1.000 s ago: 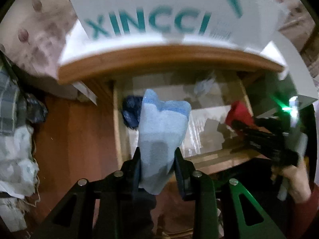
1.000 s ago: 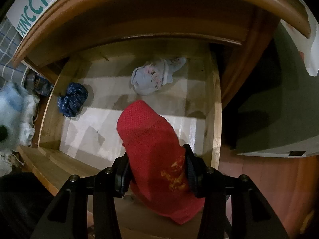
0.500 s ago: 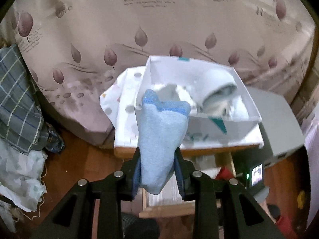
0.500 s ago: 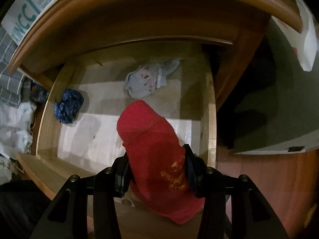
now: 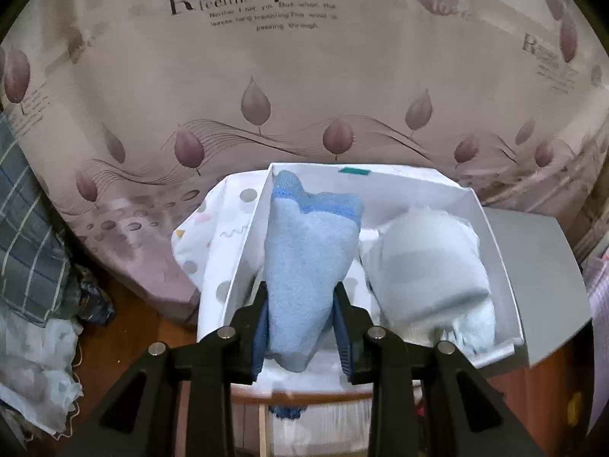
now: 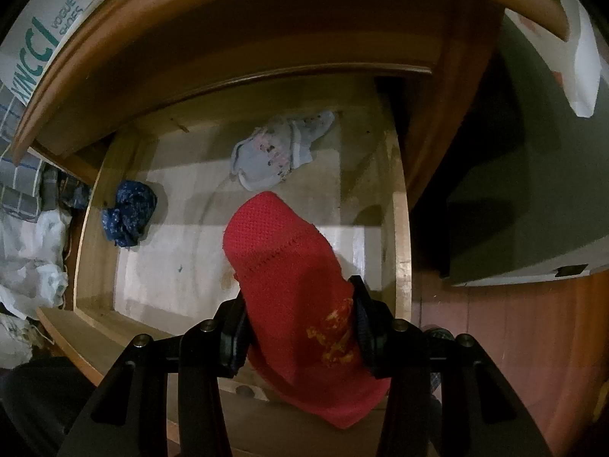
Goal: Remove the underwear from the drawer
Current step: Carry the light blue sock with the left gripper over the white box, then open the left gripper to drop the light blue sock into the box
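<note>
Left claw [image 5: 301, 327] clamped on light blue terry-knit underwear [image 5: 308, 266], darker ribbed band at top, held over open white cardboard box [image 5: 495, 266]; pale rolled garment [image 5: 430, 270] inside box. Right claw [image 6: 300, 327] clamped on red mesh-knit underwear [image 6: 289, 266] with yellow print, above open wooden drawer [image 6: 401, 228]. On drawer floor: crumpled dark blue patterned piece [image 6: 129, 219], pale floral piece [image 6: 274, 152].

A bed [image 5: 304, 76] with a leaf-print sheet fills the back. Reddish wood floor [image 6: 514, 335] below; plaid cloth [image 5: 26, 228] at left. Dim light.
</note>
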The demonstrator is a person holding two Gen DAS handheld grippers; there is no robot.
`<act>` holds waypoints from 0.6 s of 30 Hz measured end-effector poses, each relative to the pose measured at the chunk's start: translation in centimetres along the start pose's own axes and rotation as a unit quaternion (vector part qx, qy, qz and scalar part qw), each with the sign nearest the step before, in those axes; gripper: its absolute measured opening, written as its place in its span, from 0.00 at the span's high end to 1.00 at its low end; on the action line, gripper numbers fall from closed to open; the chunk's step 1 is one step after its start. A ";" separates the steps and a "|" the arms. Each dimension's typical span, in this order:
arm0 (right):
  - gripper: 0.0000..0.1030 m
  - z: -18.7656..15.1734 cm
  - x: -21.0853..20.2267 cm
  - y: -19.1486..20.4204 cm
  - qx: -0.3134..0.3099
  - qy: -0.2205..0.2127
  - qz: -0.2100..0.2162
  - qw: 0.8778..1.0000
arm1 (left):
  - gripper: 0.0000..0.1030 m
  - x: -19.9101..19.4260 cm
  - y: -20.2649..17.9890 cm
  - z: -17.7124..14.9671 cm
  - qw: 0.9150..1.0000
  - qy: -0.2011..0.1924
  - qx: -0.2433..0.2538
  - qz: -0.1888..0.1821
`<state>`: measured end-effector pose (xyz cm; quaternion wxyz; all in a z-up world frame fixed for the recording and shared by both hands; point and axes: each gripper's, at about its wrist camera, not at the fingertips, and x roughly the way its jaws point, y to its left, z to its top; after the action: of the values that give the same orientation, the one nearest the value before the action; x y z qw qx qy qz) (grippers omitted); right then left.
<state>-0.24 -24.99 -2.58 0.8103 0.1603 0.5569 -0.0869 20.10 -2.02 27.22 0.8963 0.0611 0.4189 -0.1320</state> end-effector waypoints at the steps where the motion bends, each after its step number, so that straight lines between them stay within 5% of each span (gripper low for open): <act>1: 0.58 0.0 0.0 0.0 0.001 0.000 0.001 1.000 | 0.71 1.2 -0.2 0.5 1.000 0.009 0.005 0.006; 7: 0.58 0.0 0.1 0.3 -0.003 0.001 0.008 1.000 | 0.70 6.5 -0.3 1.4 0.998 0.042 0.017 0.039; 18: 0.58 0.0 0.4 0.5 -0.009 0.009 0.009 1.000 | 0.63 9.2 -1.2 1.5 0.996 0.049 0.047 0.065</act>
<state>0.03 -24.48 -2.84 0.8075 0.1585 0.5635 -0.0730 26.44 -5.23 21.13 0.8774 0.1363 0.4510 -0.0901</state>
